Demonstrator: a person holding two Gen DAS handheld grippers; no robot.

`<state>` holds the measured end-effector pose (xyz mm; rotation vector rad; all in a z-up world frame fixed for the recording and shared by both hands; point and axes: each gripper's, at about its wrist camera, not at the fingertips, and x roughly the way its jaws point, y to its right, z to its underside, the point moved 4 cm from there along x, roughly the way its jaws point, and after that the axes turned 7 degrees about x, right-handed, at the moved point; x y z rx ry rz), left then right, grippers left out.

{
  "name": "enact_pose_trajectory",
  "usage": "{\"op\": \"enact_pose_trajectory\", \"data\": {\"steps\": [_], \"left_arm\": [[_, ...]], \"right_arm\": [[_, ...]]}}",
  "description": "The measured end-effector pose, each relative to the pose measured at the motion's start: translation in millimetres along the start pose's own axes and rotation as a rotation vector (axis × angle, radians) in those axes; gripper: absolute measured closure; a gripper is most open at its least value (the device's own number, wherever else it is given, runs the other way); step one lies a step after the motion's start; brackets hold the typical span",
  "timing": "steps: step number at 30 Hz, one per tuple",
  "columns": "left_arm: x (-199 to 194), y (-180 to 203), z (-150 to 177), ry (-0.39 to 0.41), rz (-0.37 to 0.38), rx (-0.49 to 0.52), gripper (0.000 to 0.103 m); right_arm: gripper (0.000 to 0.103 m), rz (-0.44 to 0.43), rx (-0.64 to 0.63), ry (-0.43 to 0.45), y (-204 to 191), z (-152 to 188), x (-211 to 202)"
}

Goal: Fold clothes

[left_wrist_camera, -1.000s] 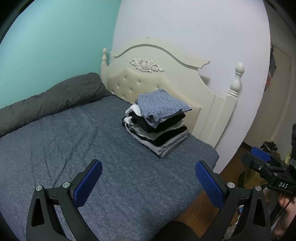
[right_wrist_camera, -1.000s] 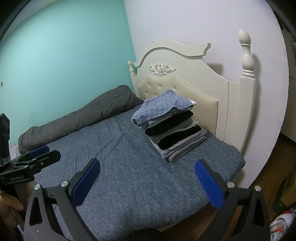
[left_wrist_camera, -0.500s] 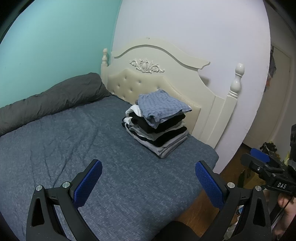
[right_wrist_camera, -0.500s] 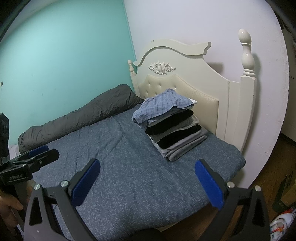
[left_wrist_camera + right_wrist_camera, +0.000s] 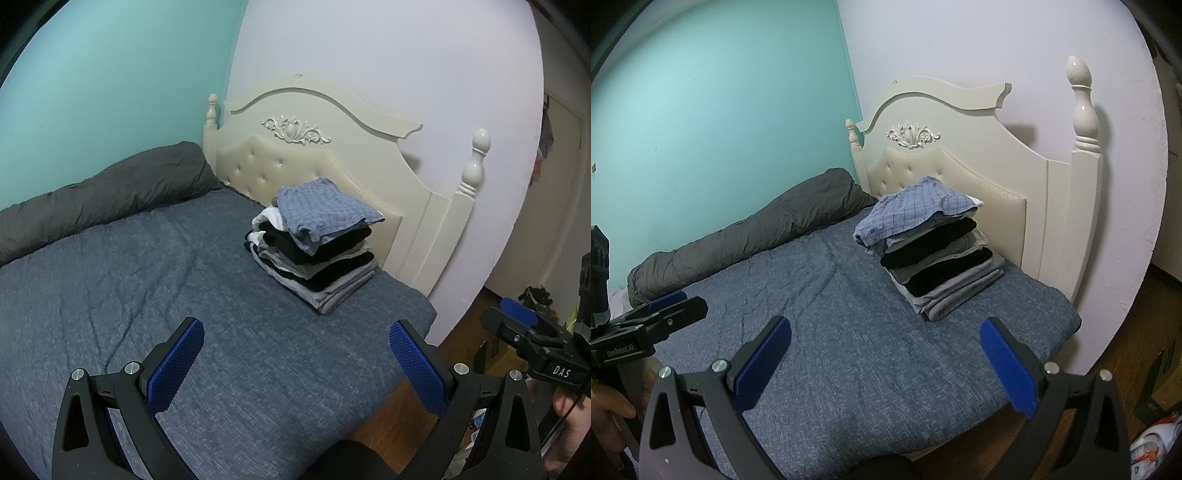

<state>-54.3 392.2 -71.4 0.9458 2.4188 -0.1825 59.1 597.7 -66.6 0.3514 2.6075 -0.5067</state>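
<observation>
Ahead of both tools, on a bed point(image 5: 110, 295) covered in blue-grey fabric, a stack of folded clothes point(image 5: 314, 247) is seen just beside the cream headboard point(image 5: 332, 162), a blue checked garment point(image 5: 908, 214) lying on top. The left tool point(image 5: 295, 354) and the right tool point(image 5: 886, 350) are both held spread wide and empty above the near part of the bed, well apart from the stack. No unfolded garment is shown between the tools and the stack, so the folding appears largely finished, or another piece must be fetched from out of view. Should the top garment be tidied, its drooping near edge would best be pinched at two corners, one per tool, and lifted evenly so the layers beneath are not dragged. Beyond the left tool, a rolled grey duvet point(image 5: 103, 199) lies along the teal wall. How many garments the stack holds cannot be counted. Items on the floor to the right of the tools are too cut off to identify.
</observation>
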Motion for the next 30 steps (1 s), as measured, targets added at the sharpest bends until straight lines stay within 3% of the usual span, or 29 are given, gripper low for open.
{"op": "enact_pose_trajectory", "data": {"steps": [30], "left_arm": [[0.7,0.8,-1.2,0.000,0.023,-0.002,0.001]], "right_arm": [[0.000,0.000,0.006,0.000,1.7,-1.7,0.3]]}}
